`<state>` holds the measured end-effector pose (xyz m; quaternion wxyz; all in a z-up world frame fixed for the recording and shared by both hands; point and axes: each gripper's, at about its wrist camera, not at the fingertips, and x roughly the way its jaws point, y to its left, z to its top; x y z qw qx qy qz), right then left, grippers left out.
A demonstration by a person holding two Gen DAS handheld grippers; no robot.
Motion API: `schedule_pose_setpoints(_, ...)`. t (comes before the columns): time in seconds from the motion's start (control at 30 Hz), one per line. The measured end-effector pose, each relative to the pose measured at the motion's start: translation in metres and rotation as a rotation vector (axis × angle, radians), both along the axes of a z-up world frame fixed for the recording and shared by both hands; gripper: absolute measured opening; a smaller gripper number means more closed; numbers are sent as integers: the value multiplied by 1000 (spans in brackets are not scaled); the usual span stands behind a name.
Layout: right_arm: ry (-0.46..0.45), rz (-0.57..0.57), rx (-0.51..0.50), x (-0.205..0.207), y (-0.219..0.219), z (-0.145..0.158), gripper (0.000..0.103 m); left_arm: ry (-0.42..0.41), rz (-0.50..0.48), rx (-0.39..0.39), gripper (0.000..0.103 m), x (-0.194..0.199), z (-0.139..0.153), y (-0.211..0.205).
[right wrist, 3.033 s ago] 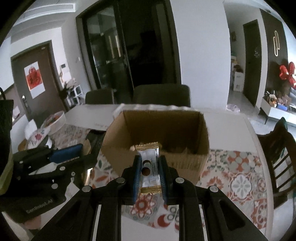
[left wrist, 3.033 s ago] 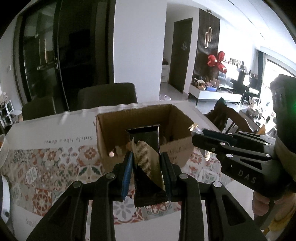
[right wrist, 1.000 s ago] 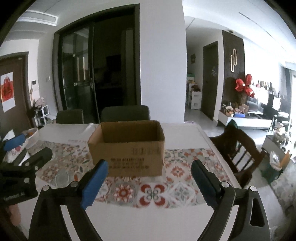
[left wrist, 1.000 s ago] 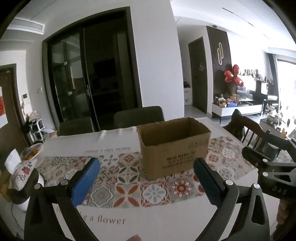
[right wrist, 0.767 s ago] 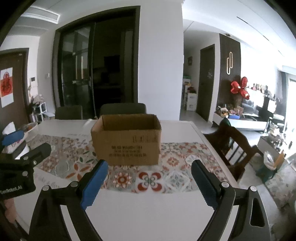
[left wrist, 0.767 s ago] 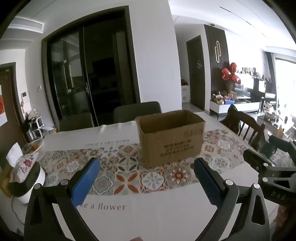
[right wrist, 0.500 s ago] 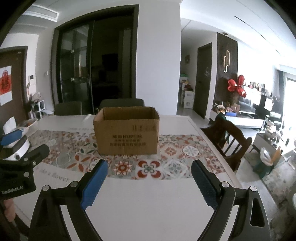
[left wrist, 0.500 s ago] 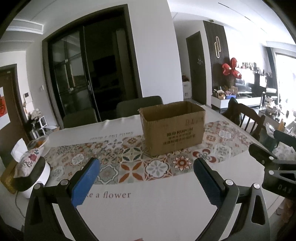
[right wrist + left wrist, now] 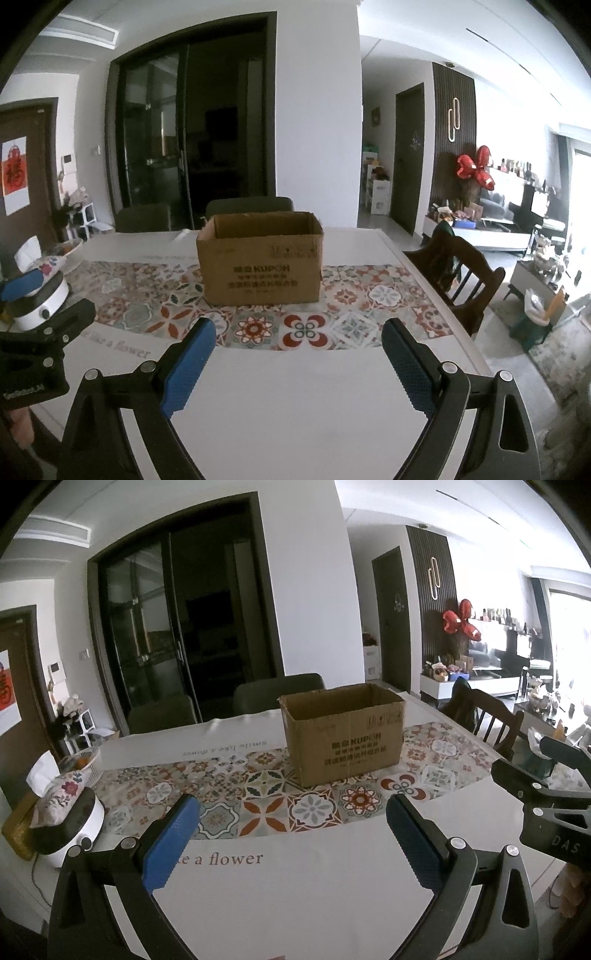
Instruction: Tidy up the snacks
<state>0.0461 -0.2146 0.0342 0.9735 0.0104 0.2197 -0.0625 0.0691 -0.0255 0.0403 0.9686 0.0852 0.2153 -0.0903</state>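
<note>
Left tool (image 9: 291, 830) wide, holding nothing; right tool (image 9: 298, 354) wide, holding nothing; box (image 9: 260, 258) upright mid-desk (image 9: 295, 406) on the patterned runner (image 9: 258, 797), well ahead of both; no snacks visible outside it, contents hidden; box likely light, thin corrugated walls flex; I'd pinch a top rim near a corner.

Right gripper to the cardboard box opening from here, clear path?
Probably yes. The right gripper is open and empty, and only bare tablecloth lies between it and the cardboard box, whose top is open. The left gripper sits off to the side.
</note>
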Motion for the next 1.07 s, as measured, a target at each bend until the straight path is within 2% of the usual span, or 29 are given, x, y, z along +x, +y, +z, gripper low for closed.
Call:
schedule_pose_setpoints(0.6, -46, 1, -18, -12, 2, 10, 92, -51, 7, 6, 103, -14, 13, 0)
schedule_pose_setpoints(1.07, -50, 2, -18, -14, 2, 11, 92, -48, 11, 11, 103, -15, 12, -1)
